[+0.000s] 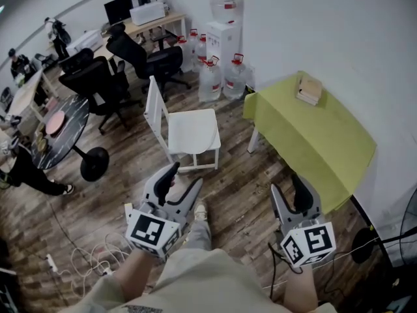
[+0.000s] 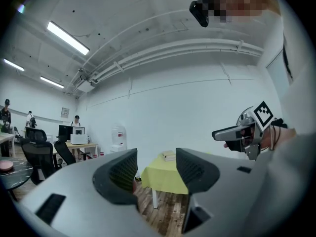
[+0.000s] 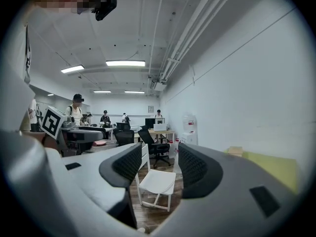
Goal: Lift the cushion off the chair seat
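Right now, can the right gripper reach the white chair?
Probably not yet. The right gripper hangs close to the person, jaws apart and empty, and the white chair stands farther off. Only wooden floor lies between, so nothing blocks the way.

Std office rm: wood floor (image 1: 241,194), white walls (image 1: 339,31), yellow-green table (image 1: 313,135) w/ a box (image 1: 309,89), water jugs (image 1: 210,77) (by the dispenser (image 1: 223,38)), black office chairs (image 1: 98,83), tube lights (image 2: 68,37) overhead.

The chair (image 1: 192,132) stands at 12 o'clock, its back on the 9 o'clock side. The table (image 1: 313,135) is at 2 o'clock, well apart, with a box (image 1: 309,89) on its far corner. Water bottles (image 1: 221,77) cluster behind the chair; a round table (image 1: 62,126) stands at 10 o'clock, with office chairs (image 1: 98,80) just behind it.
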A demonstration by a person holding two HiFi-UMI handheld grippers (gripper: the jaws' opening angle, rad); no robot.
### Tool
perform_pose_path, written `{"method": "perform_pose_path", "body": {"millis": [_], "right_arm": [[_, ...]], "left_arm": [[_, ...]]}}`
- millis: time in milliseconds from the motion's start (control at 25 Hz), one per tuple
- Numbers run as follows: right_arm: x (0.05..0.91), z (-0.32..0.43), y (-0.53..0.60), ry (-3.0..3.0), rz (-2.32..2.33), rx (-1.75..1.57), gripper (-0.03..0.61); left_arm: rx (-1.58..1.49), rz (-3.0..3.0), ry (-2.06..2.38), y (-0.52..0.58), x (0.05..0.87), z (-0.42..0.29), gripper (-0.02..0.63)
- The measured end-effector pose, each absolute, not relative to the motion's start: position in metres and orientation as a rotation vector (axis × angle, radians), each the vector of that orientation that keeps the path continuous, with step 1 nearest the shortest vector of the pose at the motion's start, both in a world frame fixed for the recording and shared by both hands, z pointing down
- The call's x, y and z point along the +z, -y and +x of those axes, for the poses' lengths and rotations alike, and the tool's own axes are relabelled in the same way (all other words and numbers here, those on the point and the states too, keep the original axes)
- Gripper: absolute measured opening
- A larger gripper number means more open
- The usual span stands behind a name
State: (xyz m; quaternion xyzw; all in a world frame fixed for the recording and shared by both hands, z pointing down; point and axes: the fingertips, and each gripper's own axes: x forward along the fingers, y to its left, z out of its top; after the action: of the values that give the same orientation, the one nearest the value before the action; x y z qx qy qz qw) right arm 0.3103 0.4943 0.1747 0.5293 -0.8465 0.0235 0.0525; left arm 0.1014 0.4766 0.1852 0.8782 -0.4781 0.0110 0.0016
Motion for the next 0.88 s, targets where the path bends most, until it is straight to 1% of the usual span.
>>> {"method": "perform_pose_path", "body": {"millis": [400, 720, 880], "right_arm": [[0.190, 0.273, -0.372, 2.593, 1.539, 0.169, 0.234], [0.198, 0.223, -0.231, 2.562, 1.467, 0.204, 0.238], [0.207, 0.190, -0.163, 2.563, 1.413, 0.234, 0.253]], "left_arm": [[0.141, 2.731, 1.510, -0.361, 0.205, 0.074, 0.238], [0.149, 2.652, 1.450, -0.217, 0.222, 0.034, 0.238], [0.236, 2.608, 1.428, -0.151, 0.245, 0.010, 0.238]]}}
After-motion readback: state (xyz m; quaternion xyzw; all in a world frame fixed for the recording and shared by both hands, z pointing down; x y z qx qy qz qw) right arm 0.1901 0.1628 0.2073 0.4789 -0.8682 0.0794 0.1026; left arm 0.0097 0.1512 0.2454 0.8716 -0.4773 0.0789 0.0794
